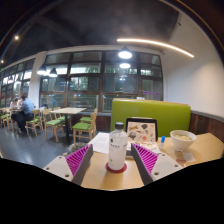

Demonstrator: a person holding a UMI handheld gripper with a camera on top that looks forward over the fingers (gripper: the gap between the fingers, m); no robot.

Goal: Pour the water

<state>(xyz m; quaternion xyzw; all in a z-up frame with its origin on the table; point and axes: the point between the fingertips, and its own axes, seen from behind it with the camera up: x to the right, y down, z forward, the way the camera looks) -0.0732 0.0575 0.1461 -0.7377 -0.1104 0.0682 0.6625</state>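
gripper (118,160) is wide open holding nothing, water bottle (118,147) stands on the table (205,150) between the fingers, so center up and squeeze its body evenly before lifting toward the glass (183,141) on the right

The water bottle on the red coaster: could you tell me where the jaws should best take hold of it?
Grip the water bottle around its straight labelled body, below the narrowing neck. It stands upright on the coaster, between the open pads, so come straight forward, level, and close on both sides.
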